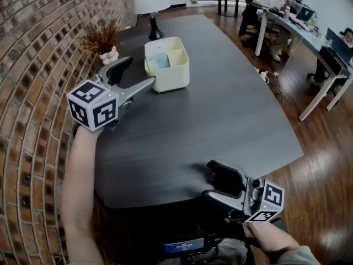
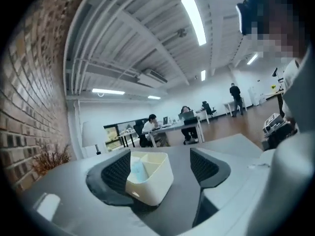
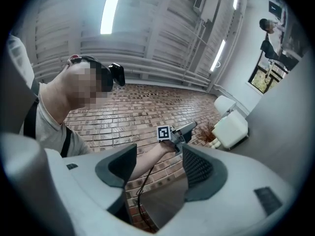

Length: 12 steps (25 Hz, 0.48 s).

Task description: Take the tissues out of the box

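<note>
The right gripper (image 3: 157, 167) holds its two dark jaws apart with nothing between them; through the gap show a brick wall (image 3: 138, 107) and a thin black cable (image 3: 138, 196); the person's bare forearm (image 3: 150, 160) reaches across the bricks, carrying the left gripper (image 3: 189, 127), whose marker cube (image 3: 164, 132) faces the camera; just beyond it a cream box (image 3: 230, 129) sits on the dark table (image 3: 290, 146), with a dried plant (image 3: 209, 128) beside it; long ceiling lights (image 3: 110, 9) run overhead.
</note>
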Tool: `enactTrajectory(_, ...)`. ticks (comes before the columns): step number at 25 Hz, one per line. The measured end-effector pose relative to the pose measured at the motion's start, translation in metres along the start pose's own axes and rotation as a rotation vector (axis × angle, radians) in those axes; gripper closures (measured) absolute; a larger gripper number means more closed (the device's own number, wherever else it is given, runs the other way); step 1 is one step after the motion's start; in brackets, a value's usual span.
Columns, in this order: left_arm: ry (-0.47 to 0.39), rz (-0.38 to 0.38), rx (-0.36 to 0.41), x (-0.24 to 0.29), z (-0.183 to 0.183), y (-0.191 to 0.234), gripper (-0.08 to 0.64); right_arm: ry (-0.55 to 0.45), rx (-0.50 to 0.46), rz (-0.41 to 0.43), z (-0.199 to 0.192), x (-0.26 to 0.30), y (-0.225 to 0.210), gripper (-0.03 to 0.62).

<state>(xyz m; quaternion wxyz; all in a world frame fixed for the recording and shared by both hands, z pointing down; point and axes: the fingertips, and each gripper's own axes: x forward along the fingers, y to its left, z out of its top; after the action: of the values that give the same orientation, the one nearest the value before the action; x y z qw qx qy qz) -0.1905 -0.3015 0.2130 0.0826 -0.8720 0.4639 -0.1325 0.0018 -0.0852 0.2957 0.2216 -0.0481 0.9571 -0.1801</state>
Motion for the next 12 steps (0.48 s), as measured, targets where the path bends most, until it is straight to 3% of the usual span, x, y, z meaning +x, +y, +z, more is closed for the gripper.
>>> enactTrajectory(2, 0.095, -0.030, 0.058, 0.022, -0.004, 0.019, 0.190, -0.007, 0.007, -0.005, 0.002, -0.001, -0.001, 0.296)
enactTrajectory(7, 0.390, -0.111, 0.296, 0.072, -0.036, 0.057, 0.162, -0.024, 0.012, -0.015, 0.007, -0.001, -0.005, 0.296)
enactTrajectory(12, 0.535, -0.167, 0.373, 0.114, -0.058, 0.087, 0.128, -0.051, 0.008, -0.044, 0.016, -0.008, -0.016, 0.296)
